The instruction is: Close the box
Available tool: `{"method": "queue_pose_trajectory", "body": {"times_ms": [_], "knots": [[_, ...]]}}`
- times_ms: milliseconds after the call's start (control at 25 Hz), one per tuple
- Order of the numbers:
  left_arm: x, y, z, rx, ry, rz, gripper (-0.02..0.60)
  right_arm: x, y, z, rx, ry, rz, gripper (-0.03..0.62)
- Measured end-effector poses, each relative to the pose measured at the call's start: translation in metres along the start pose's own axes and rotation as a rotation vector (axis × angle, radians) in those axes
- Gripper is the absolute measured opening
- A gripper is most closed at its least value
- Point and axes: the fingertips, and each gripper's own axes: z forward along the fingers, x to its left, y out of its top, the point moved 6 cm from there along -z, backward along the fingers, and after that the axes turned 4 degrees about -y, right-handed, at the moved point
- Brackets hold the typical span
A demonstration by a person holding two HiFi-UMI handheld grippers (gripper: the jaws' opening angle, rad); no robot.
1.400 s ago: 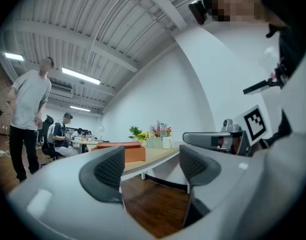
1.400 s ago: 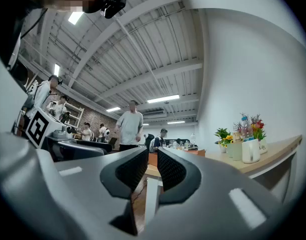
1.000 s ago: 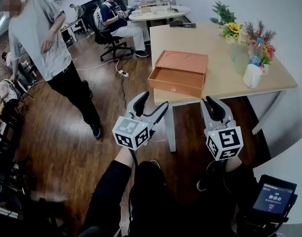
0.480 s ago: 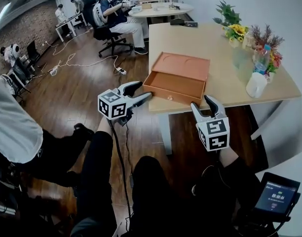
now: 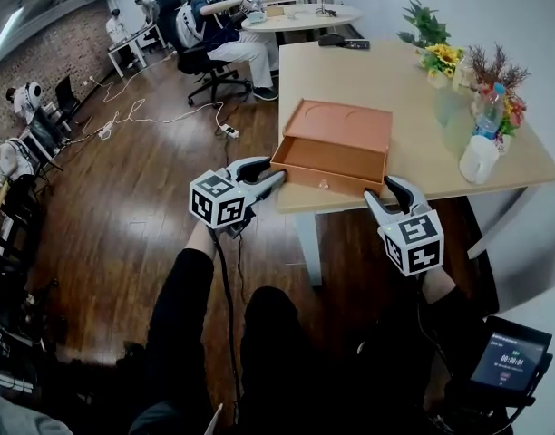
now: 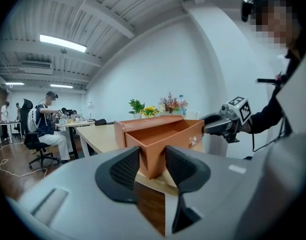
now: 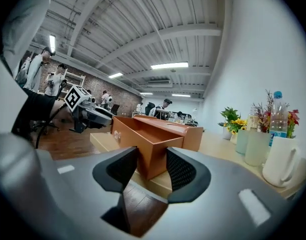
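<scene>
An orange box [image 5: 343, 125] sits at the near edge of the wooden table [image 5: 395, 71], with its drawer [image 5: 327, 176] pulled out toward me. My left gripper [image 5: 270, 174] hovers just off the drawer's left front corner. Its jaws are closing, a gap still shows, and nothing lies between the pads. My right gripper [image 5: 387, 191] is below the table edge by the drawer's right front corner, jaws also closing on nothing. In the left gripper view the drawer [image 6: 160, 136] appears beyond the left gripper [image 6: 153, 166]. In the right gripper view the drawer [image 7: 153, 134] stands beyond the right gripper [image 7: 152, 166].
Flower vases [image 5: 450, 62], a bottle [image 5: 489, 102] and a white jug [image 5: 478, 159] stand at the table's right side. A seated person [image 5: 223, 25] works at a round table behind. Cables [image 5: 141, 111] lie on the wood floor. A tablet [image 5: 509, 356] is at lower right.
Both grippers have moved forward to the drawer's front corners. The left jaws have narrowed and the right jaws have parted. A standing person at the left has passed out of view.
</scene>
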Motion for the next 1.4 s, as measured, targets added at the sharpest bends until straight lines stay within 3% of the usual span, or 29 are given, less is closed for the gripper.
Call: {"method": "queue_pose_trajectory", "body": {"times_ms": [280,440,480,520,600,680,800,960,1000,1200,1400], "knots": [[-0.036,0.009,0.010,0.052,-0.017,0.094,0.126,-0.040,-0.004,-0.008,0.042,0.016,-0.067,0.172],[-0.045,0.009,0.010,0.072,0.044,0.160,0.126,-0.047,-0.004,-0.010,0.043,0.045,-0.130,0.170],[-0.046,0.010,0.008,0.072,0.068,0.170,0.130,-0.045,-0.003,-0.010,0.039,0.070,-0.155,0.209],[-0.046,0.011,0.007,0.072,0.081,0.178,0.175,-0.042,-0.001,-0.010,0.039,0.106,-0.172,0.299],[-0.043,0.014,0.010,0.084,0.064,0.183,0.361,-0.042,0.003,-0.006,0.050,0.187,-0.178,0.434],[-0.034,0.016,0.022,0.111,0.027,0.163,0.423,-0.048,0.007,0.002,0.082,0.240,-0.176,0.473],[-0.019,0.016,0.039,0.155,-0.050,0.111,0.433,-0.056,0.010,0.019,0.152,0.295,-0.148,0.483],[-0.016,0.020,0.049,0.214,-0.132,0.119,0.431,-0.062,0.013,0.031,0.205,0.316,-0.149,0.456],[-0.016,0.022,0.050,0.224,-0.135,0.127,0.431,-0.065,0.014,0.031,0.210,0.314,-0.160,0.419],[-0.013,0.025,0.051,0.235,-0.110,0.122,0.408,-0.069,0.016,0.031,0.211,0.282,-0.159,0.391],[0.003,0.028,0.051,0.208,0.040,0.076,0.220,-0.081,0.019,0.036,0.190,0.129,-0.102,0.188]]}}
